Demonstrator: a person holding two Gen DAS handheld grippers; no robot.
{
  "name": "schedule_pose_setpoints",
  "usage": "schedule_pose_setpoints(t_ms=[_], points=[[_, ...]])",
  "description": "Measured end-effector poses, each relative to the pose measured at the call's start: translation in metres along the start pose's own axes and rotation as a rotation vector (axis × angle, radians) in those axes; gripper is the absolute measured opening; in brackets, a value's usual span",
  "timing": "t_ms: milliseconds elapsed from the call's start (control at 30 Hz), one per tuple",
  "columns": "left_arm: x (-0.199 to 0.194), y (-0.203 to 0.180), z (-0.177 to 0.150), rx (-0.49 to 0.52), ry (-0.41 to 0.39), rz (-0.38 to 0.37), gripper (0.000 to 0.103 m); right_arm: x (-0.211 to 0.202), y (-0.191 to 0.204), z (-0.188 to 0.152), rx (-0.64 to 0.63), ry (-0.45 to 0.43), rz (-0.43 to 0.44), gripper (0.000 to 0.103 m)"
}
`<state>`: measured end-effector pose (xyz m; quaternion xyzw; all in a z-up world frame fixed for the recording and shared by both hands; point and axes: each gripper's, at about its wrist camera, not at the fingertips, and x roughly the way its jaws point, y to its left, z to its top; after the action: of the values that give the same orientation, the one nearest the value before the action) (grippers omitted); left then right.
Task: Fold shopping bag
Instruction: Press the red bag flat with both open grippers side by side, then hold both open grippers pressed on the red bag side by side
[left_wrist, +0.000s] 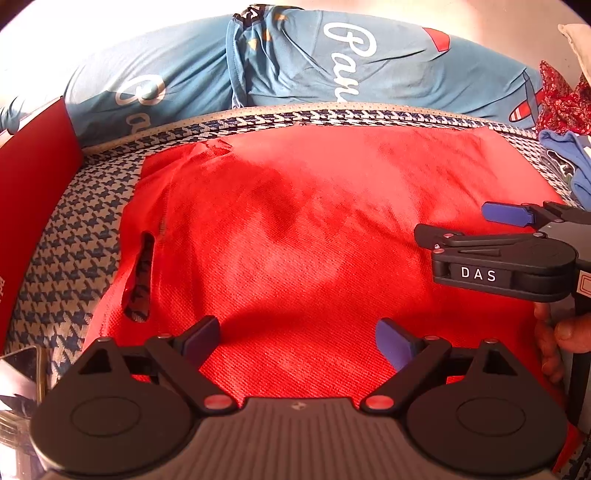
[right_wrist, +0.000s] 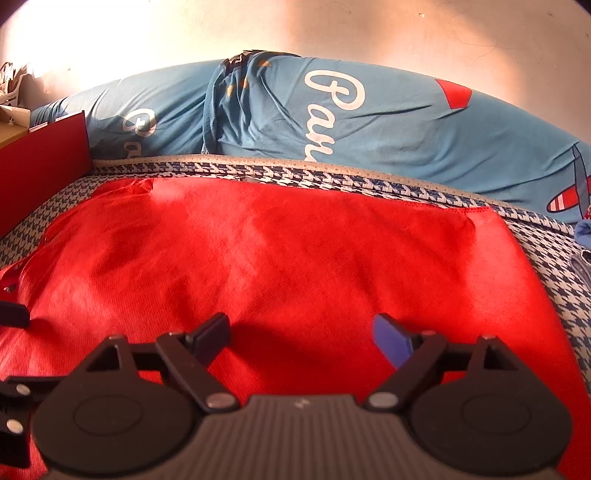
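The left gripper (left_wrist: 297, 338) points forward and downward, its jaws spread wide with nothing between the pads. The right gripper (right_wrist: 301, 336) is angled down likewise, jaws apart and empty. In the left wrist view the right gripper enters from the right edge, a hand (left_wrist: 554, 343) wrapped round its handle below

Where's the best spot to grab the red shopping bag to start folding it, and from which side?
Probably the handle end of the red shopping bag, by the cut-out handle slot. That edge lies loose and slightly lifted off the houndstooth mat, so a finger could slip under it. Come in from the left with the left gripper, which stands open and empty nearest that end.
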<state>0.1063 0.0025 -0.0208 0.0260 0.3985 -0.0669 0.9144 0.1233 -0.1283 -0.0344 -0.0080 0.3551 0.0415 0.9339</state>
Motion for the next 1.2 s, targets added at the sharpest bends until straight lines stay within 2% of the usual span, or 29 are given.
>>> schedule_pose_setpoints(t_ms=[33, 133, 233, 567, 1200], points=[[0.0, 0.0, 0.0, 0.0, 0.0, 0.0, 0.091, -0.001, 0.001, 0.001, -0.003, 0.0, 0.002, 0.087], [-0.001, 0.0, 0.0, 0.001, -0.003, 0.002, 0.091, -0.004, 0.004, 0.003, -0.017, 0.001, 0.016, 0.076], [-0.001, -0.001, 0.0, 0.003, -0.003, 0.001, 0.091, -0.007, 0.009, 0.005, -0.008, 0.004, 0.074, 0.071], [-0.002, -0.002, 0.0, 0.006, -0.002, -0.003, 0.091, -0.005, 0.015, 0.001, -0.034, 0.004, 0.09, 0.079], [-0.001, -0.007, 0.001, 0.02, -0.007, -0.017, 0.091, -0.003, 0.016, -0.001, -0.039, 0.006, 0.093, 0.082]])
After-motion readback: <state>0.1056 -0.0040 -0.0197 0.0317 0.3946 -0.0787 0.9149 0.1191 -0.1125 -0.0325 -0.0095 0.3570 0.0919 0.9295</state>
